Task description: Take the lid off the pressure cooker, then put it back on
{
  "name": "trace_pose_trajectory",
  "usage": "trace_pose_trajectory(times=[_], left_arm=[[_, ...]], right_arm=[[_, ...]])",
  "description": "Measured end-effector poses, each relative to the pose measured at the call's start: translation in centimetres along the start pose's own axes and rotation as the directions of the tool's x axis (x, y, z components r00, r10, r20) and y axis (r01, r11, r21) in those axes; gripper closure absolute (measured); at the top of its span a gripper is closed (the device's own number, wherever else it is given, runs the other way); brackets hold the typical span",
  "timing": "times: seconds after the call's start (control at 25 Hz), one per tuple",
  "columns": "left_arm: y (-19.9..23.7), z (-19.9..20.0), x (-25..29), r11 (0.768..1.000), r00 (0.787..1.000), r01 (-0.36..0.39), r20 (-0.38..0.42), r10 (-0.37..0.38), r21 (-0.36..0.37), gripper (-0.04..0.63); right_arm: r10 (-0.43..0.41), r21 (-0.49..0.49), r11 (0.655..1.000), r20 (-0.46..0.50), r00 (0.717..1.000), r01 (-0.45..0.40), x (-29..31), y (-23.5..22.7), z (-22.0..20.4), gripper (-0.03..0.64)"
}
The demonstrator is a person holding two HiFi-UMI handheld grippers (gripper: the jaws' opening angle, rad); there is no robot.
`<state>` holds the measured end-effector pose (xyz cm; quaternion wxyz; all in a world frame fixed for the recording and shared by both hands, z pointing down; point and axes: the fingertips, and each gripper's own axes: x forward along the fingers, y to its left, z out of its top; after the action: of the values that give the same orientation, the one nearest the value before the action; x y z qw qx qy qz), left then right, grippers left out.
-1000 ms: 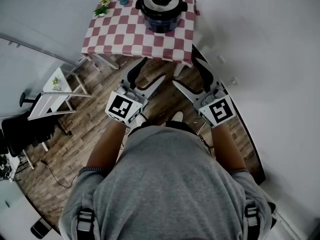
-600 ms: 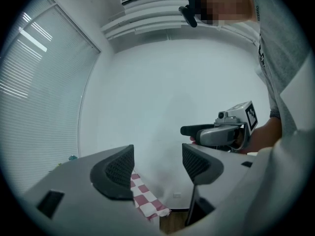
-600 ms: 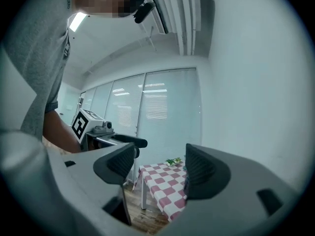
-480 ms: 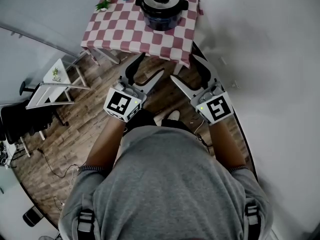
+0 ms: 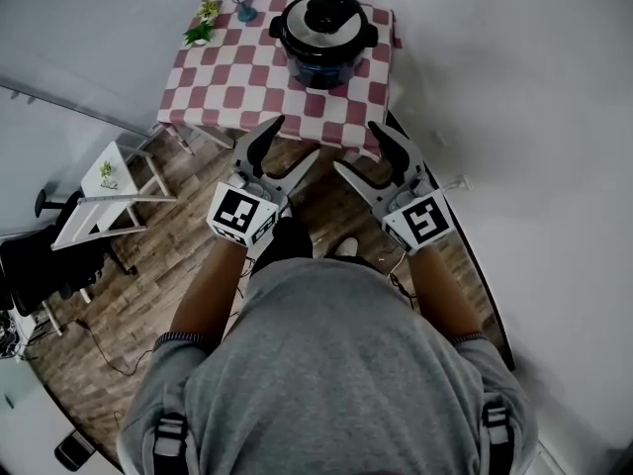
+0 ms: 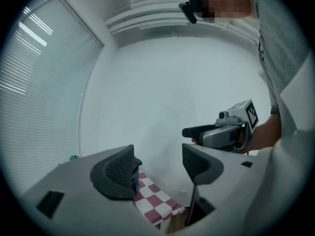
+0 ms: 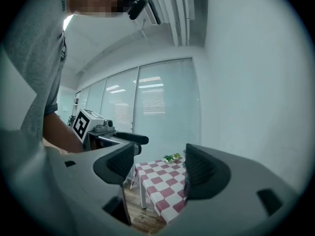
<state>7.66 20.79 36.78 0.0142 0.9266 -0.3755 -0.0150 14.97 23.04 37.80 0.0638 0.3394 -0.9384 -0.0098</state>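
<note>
Wood floor [image 5: 148, 295] fills most of the room below me, w/ a pale wall [image 5: 534, 117] on the right. Far ahead is a small table [image 5: 247, 77] under a red-and-white check cloth. A white stand [image 5: 109, 181] sits on the floor to the left, apart from the table. The pressure cooker [image 5: 323, 43] stands upright on the far right part of the table, w/ its lid [image 5: 324, 16] on and the black knob on top. My left gripper [image 5: 297, 137] and right gripper [image 5: 357, 146] are side by side, apart from each other, both pointing at the table. Their tips are by its near edge, well short of the cooker. Left jaws are apart, nothing btwn them but the cloth corner beyond. Right jaws have just been closing a bit and also stand apart, empty. Two little plants [image 5: 203, 23] sit at the table's far left corner.
</note>
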Motion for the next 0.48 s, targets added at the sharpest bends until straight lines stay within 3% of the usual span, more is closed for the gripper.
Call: trace_pose_trajectory(times=[0.48], left_arm=[[12.5, 0.9, 1.3, 0.994, 0.994, 0.107, 0.005, -0.107, -0.010, 0.275]], right_arm=[[-0.109, 0.004, 0.994, -0.062, 0.992, 0.109, 12.3, -2.0, 1.0, 0.284]])
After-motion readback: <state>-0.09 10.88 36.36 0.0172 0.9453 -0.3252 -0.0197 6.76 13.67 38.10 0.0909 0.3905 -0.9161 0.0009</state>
